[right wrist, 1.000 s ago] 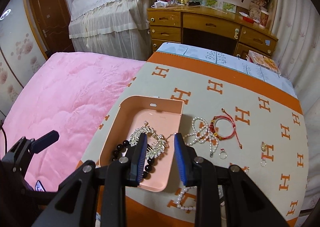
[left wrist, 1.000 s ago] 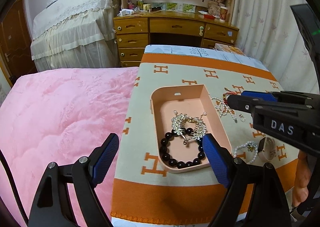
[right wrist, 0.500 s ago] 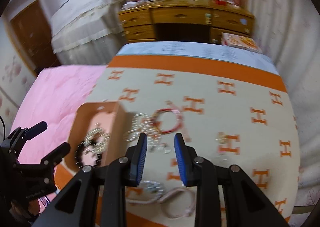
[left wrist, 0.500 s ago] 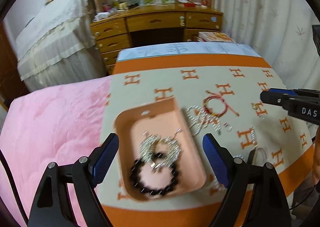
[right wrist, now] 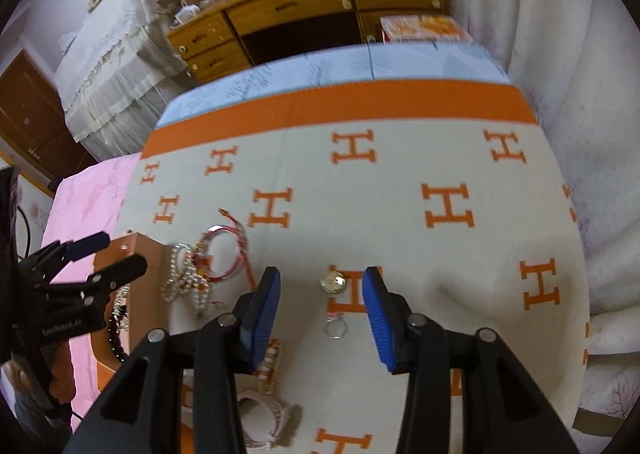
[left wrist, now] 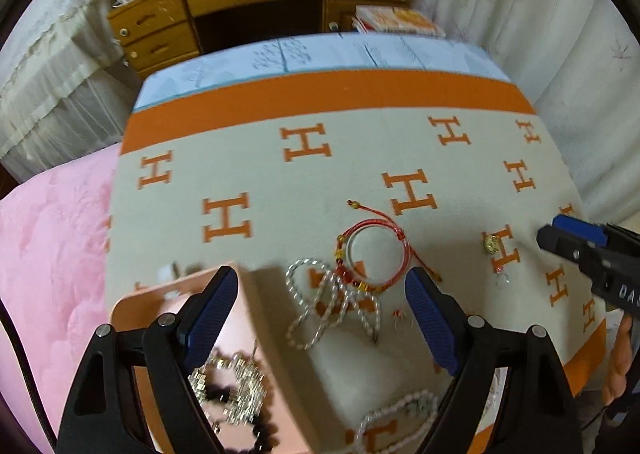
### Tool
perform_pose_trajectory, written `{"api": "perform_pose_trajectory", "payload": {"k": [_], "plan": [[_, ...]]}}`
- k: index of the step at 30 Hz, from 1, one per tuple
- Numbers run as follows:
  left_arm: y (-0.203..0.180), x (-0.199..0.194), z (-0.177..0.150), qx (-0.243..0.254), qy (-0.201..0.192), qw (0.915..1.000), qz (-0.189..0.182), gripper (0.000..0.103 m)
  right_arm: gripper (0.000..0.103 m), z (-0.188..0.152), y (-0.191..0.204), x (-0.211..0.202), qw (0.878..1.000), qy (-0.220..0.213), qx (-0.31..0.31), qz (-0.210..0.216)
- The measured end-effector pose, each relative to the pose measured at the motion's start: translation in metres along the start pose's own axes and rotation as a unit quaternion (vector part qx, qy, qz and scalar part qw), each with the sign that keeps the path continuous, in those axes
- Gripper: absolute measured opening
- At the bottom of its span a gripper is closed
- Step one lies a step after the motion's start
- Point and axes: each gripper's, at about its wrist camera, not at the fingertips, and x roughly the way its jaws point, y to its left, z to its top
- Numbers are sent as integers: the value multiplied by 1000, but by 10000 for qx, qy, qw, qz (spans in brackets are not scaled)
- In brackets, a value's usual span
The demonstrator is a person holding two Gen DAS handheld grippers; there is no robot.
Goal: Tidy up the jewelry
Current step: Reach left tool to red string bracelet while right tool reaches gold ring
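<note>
The left gripper [left wrist: 320, 318] is spread wide and empty over the pink tray [left wrist: 276, 366], which holds a black bead bracelet [left wrist: 264, 436]. Just right of the tray lie a pearl necklace [left wrist: 320, 306] and red cord bracelet [left wrist: 376, 250]. The right gripper [right wrist: 320, 304], half open and empty, frames a gold earring [right wrist: 332, 282] and ring [right wrist: 335, 330] on the H-patterned blanket [right wrist: 400, 246]

right tongs [right wrist: 320, 308] now spread, over earring [right wrist: 333, 281]
</note>
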Motion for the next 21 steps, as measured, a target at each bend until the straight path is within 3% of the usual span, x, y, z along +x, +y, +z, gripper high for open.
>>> {"api": "perform_pose_trajectory", "payload": {"k": [5, 9, 16, 18, 21], "plan": [[-12, 33, 14, 218, 359, 9991, 107, 84, 43, -1, -13, 28, 9989, 456, 78, 65], [-16, 54, 21, 243, 659, 9975, 64, 69, 43, -2, -16, 44, 9980, 619, 97, 100], [-20, 74, 27, 301, 961, 9949, 57, 58, 43, -2, -1, 59, 9969, 741, -266, 2], [-21, 78, 28, 344, 1048, 9939, 51, 46, 43, -1, 4, 61, 9965, 742, -389, -81], [-21, 86, 28, 391, 1181, 9922, 59, 37, 43, -1, 7, 66, 9955, 775, -530, -160]]}}
